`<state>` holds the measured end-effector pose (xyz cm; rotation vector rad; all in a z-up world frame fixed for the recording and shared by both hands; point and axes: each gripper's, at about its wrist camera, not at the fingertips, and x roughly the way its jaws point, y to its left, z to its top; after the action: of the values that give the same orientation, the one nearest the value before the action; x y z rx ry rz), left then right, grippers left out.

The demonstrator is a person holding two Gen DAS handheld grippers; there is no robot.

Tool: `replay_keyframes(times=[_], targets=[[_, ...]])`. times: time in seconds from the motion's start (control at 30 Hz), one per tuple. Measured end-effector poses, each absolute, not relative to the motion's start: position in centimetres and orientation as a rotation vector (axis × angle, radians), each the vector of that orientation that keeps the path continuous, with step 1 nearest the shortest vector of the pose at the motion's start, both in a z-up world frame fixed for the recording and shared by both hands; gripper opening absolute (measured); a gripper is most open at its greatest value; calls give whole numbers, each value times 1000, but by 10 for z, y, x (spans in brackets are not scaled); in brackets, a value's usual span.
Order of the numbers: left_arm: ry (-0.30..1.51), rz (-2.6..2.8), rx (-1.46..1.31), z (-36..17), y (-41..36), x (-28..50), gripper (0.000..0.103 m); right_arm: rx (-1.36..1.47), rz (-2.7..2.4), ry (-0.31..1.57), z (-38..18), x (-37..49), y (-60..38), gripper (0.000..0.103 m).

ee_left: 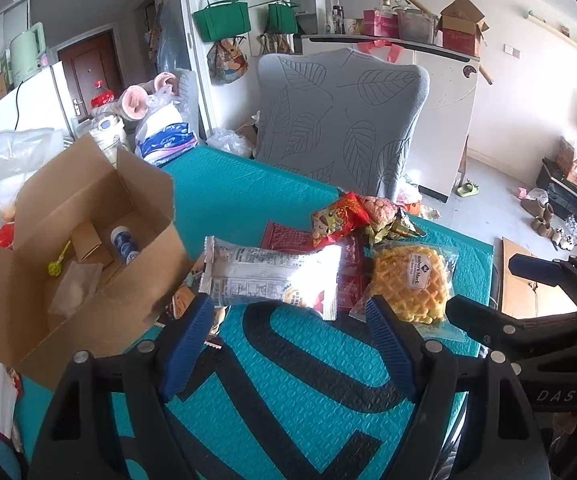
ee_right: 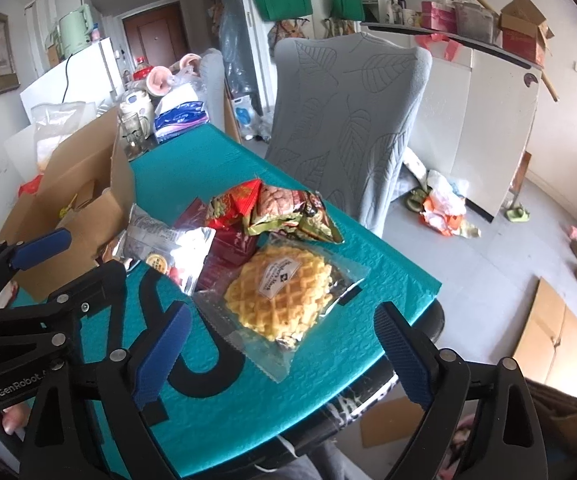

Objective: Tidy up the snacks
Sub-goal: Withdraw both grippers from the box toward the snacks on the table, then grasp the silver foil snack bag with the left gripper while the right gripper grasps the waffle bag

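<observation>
Each hand-held gripper is a black plastic frame of triangular, cut-out struts joined by round silver rivets. The left hand-held gripper (ee_left: 290, 316) carries two finger pads (ee_left: 186, 344) of ribbed blue rubber; the right hand-held gripper (ee_right: 282, 340) has the same blue ribbed pads (ee_right: 162, 356). White lettering marks the black bodies: "GenRobot" on the left one seen from the right wrist, "DAS" on the right one seen from the left wrist. The person wears grey trousers (ee_right: 308, 464).
</observation>
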<state>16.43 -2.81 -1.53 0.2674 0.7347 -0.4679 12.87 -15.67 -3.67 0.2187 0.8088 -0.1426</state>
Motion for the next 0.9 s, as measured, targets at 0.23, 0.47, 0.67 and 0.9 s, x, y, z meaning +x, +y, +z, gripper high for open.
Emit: replay_keyframes(times=[0.23,0.47,0.67,0.9], targets=[[754,-407,226,-23,-16,173,78,251,-137,862,-57,153,-161,99],[726,-333,179,-13,-8,183,78,310,-128,933,-81,185,-173,102],[739,-325,170,-13,-13,194,78,302,-145,950,-90,205,-178,102],[779,-301,158,-22,-27,212,78,263,-80,923,-97,209,-180,102]])
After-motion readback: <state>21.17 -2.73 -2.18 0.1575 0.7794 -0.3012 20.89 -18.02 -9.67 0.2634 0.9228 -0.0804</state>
